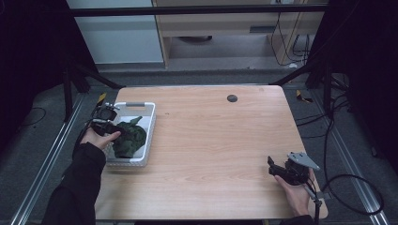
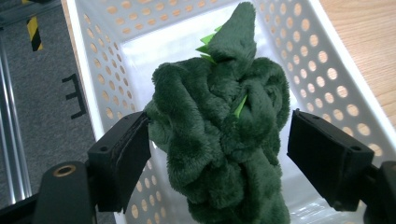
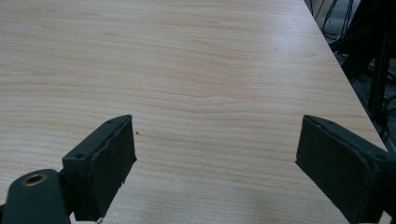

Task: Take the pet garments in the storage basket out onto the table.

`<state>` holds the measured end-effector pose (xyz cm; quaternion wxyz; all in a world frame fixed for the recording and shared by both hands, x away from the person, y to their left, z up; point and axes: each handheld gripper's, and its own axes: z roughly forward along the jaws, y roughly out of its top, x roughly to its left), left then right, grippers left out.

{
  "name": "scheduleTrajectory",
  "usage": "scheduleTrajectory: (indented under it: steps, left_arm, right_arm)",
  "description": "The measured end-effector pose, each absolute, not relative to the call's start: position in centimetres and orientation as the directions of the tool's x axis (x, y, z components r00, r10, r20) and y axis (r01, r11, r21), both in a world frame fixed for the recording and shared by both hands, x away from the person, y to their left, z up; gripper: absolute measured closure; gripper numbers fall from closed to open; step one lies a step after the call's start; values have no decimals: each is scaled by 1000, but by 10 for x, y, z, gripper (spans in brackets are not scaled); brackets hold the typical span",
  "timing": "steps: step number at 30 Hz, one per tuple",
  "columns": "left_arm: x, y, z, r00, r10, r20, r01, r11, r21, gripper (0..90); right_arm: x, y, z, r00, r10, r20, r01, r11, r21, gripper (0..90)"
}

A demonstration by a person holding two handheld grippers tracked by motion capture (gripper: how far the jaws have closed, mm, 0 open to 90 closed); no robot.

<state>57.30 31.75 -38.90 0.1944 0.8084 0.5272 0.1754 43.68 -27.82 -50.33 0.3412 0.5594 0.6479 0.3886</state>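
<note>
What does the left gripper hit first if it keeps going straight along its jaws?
Most likely the green plush toy: it sits between the open jaws of the left gripper, inside the white basket. One jaw looks close to touching already; depth is unclear.

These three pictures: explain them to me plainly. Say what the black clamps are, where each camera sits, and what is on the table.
A person holds a hand-held gripper in each hand. The high view looks down on a wooden table. The other two cameras ride on the grippers and look along their black jaws. The left gripper is in a white perforated basket, jaws open on either side of a dark green plush toy; one jaw touches the plush, nothing is clamped. The right gripper is open above bare wood, holding nothing.
</note>
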Motion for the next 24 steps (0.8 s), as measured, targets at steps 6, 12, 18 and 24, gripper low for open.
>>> scheduleTrajectory:
  steps: [6,12,18,24]
  left_arm:
    - [577,318,-394,388,918,78,793,-376,479,209]
    - [581,318,-401,388,918,76,811,-380,445,249]
    - [584,316,-405,398,914,75,813,-390,432,293]
    - [587,312,-410,411,908,81,820,-407,401,361]
  right_arm:
    - [437,-278,-503,-142,990,-8,461,74,884,116]
    - [437,-278,-504,-144,990,-15,460,80,884,115]
    - [437,-278,-504,-144,990,-11,465,77,882,115]
    - [437,-278,-504,-145,989,-9,467,76,881,115]
